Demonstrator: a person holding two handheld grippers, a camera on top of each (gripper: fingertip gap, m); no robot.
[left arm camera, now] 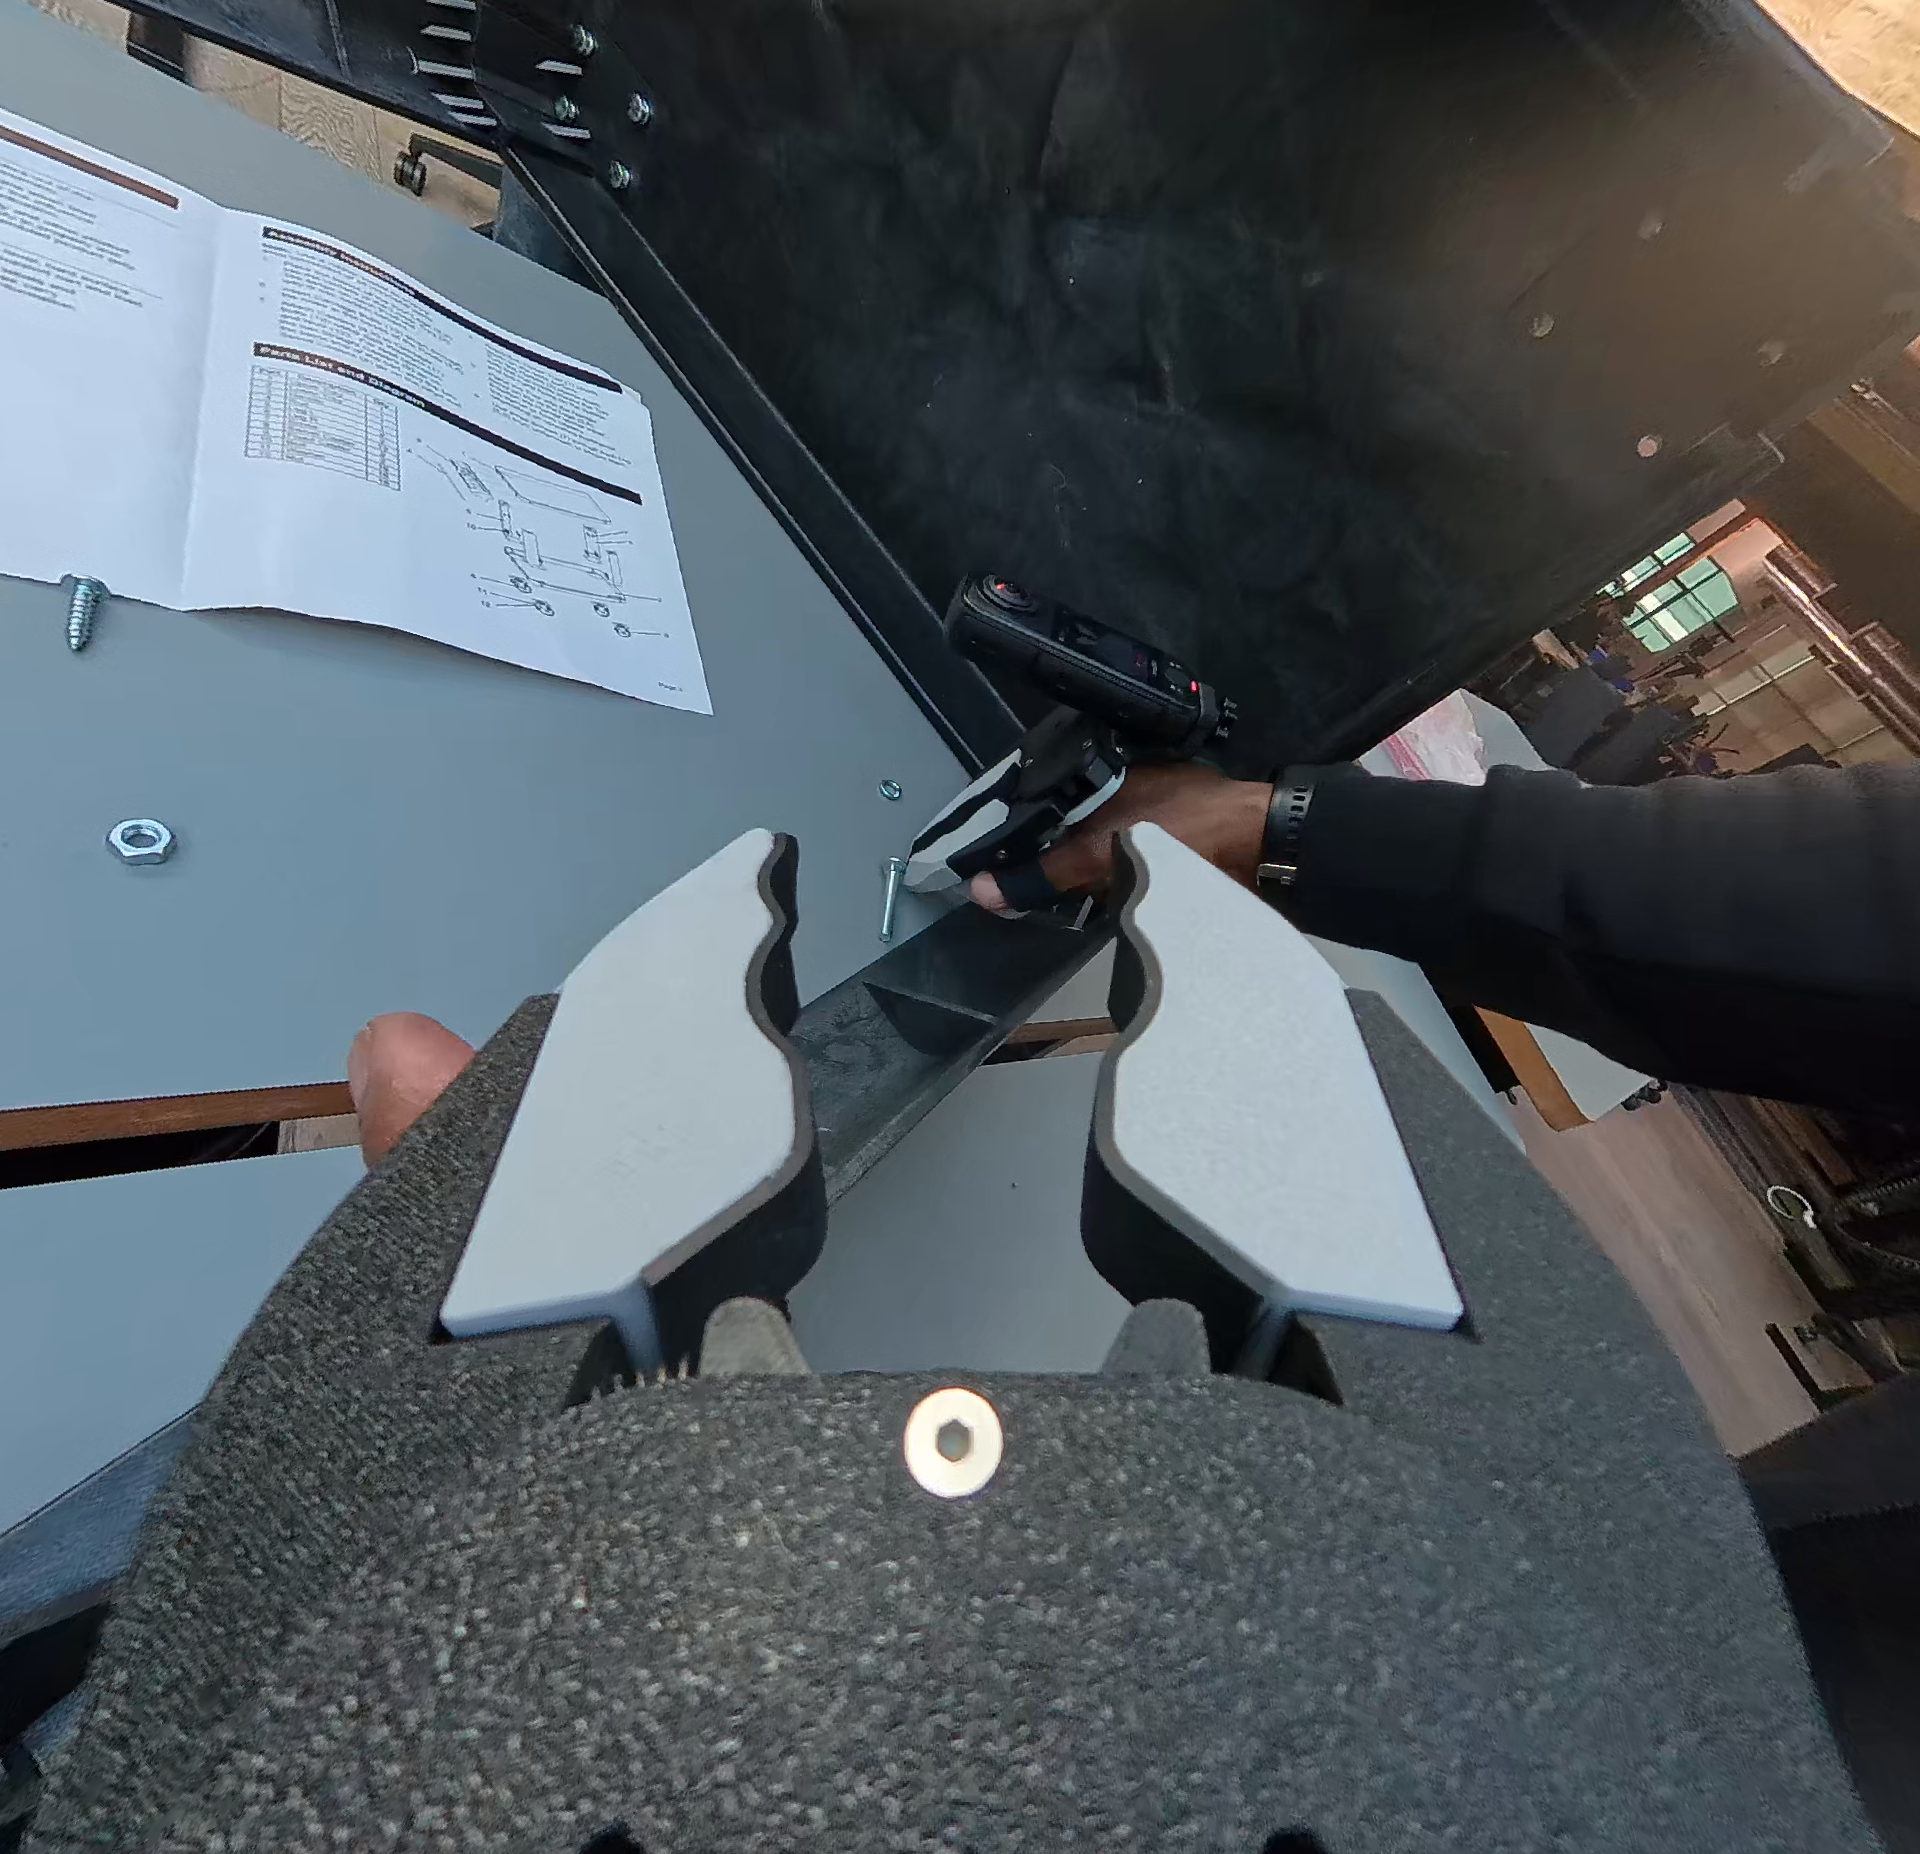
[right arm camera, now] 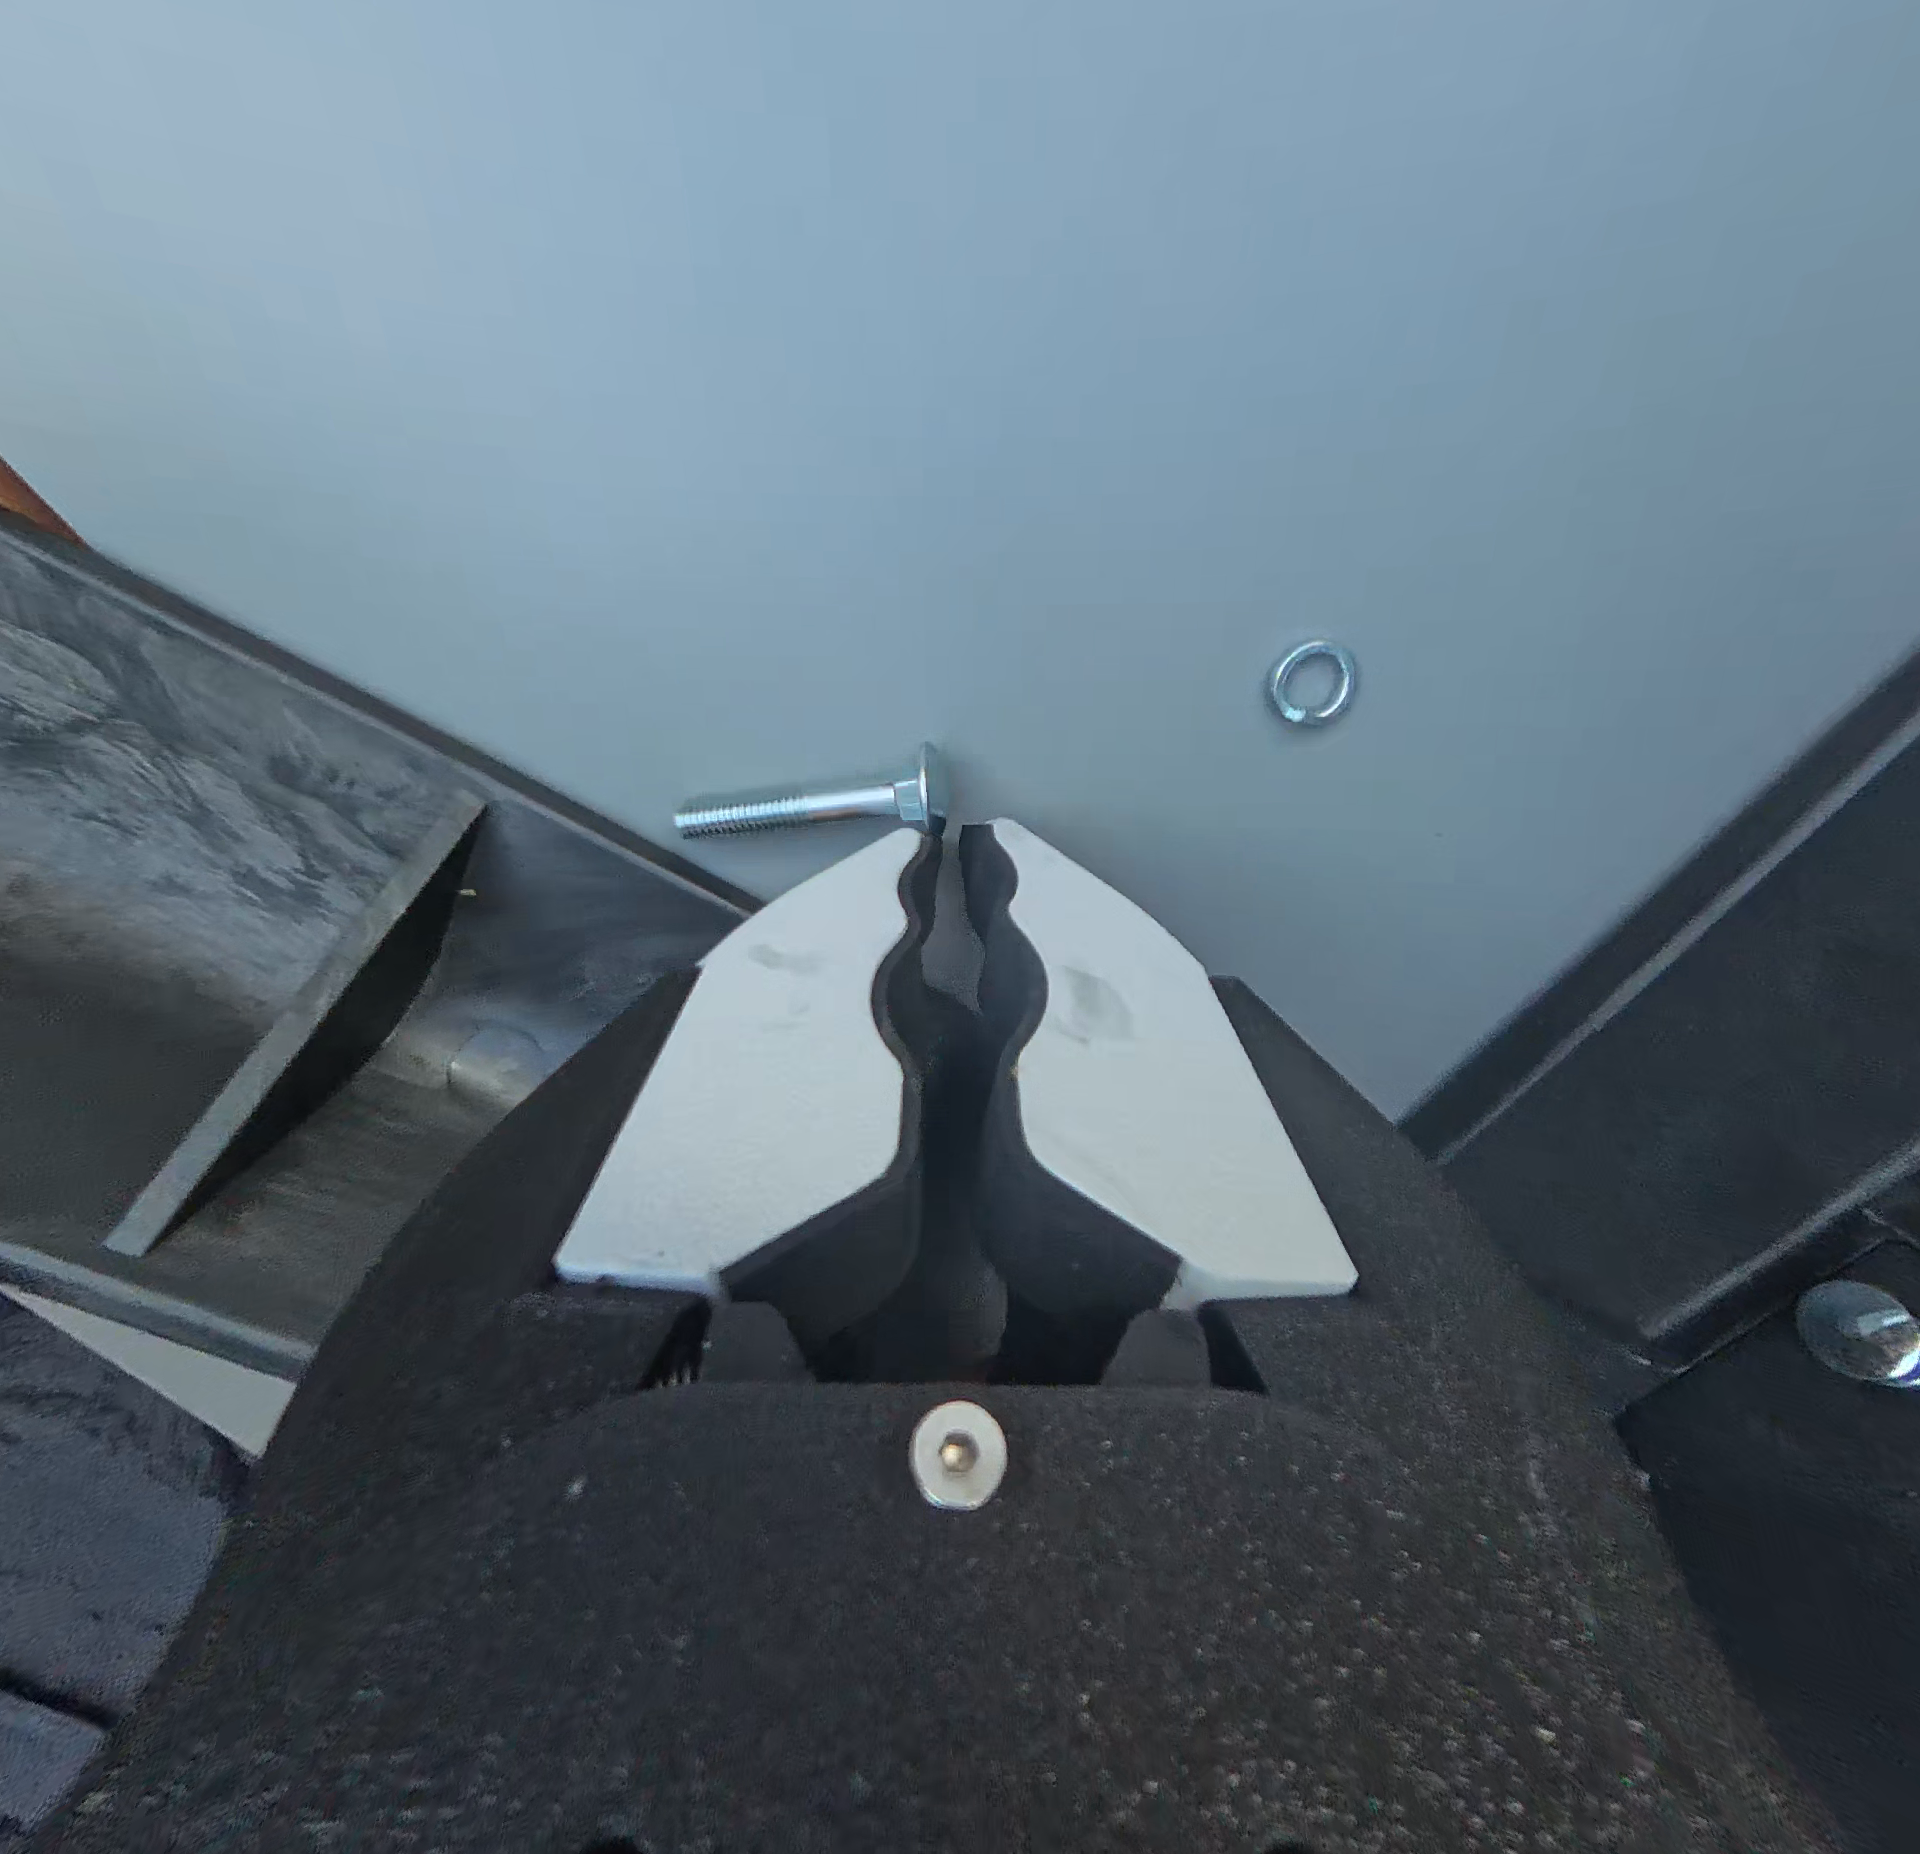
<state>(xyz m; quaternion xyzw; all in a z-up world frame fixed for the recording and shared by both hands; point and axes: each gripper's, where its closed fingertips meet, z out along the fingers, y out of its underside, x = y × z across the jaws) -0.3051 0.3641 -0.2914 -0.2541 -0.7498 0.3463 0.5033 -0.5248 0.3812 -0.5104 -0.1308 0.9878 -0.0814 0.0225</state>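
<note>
Grey matte board fills my left wrist view: the smooth table top (left arm camera: pixel 436 869), with a folded white instruction sheet (left arm camera: pixel 343 422) lying flat on it, a threaded silver screw (left arm camera: pixel 83 609) at the sheet's near edge and a hexagonal nut (left arm camera: pixel 141 840) lying apart from both. My left gripper (left arm camera: pixel 951 874) stands wide open and holds nothing; between its pale, wavy-edged fingers a dull black metal bracket (left arm camera: pixel 914 1035) runs across the table's edge. A large black metal panel (left arm camera: pixel 1195 298) rises beyond. Farther off, my right gripper (left arm camera: pixel 920 869) points down at a small bolt (left arm camera: pixel 889 900) on the table.

In the right wrist view the same grey surface (right arm camera: pixel 935 298) spreads out, smooth and bare. My right gripper (right arm camera: pixel 951 830) is nearly closed, only a thin slit between its scalloped black pads, with nothing gripped. Its tips sit just beside the domed head of the bright, threaded bolt (right arm camera: pixel 800 802), which lies flat. A split ring washer (right arm camera: pixel 1311 682) lies apart to the right. The scuffed black bracket (right arm camera: pixel 260 869) lies left.
</note>
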